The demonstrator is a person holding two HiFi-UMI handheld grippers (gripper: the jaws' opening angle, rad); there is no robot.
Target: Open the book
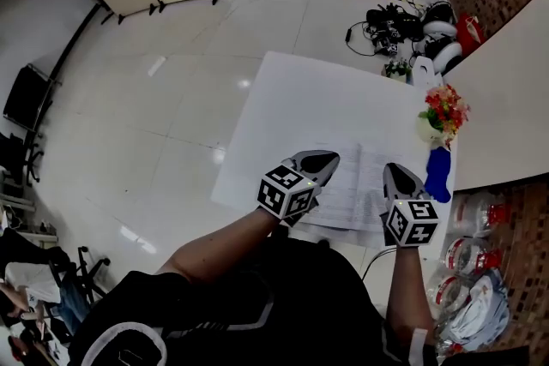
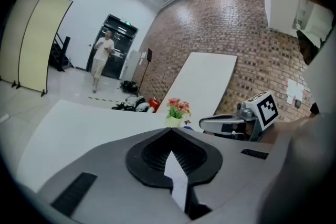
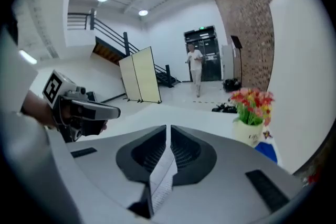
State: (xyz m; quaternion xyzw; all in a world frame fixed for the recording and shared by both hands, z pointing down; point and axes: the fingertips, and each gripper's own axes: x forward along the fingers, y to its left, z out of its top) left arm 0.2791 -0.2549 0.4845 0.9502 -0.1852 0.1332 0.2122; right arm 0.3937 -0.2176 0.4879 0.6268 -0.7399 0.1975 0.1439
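Note:
The book [image 1: 362,187] lies open on the white table [image 1: 300,99], close to its near edge. My left gripper [image 1: 321,159] is over the book's left half and my right gripper [image 1: 395,173] over its right edge. In the left gripper view the left gripper [image 2: 169,131] is shut on a white page [image 2: 176,174]. In the right gripper view the right gripper [image 3: 168,127] is shut on a printed page [image 3: 161,176]. Each gripper shows in the other's view: the right gripper [image 2: 231,124] and the left gripper [image 3: 92,110], both lifted above the table.
A small vase of red and yellow flowers [image 1: 443,116] and a blue object [image 1: 438,172] stand at the table's right end. A large white board [image 1: 506,90] leans on the right. Cables and gear [image 1: 403,21] lie on the floor beyond. A person [image 2: 102,58] stands far off.

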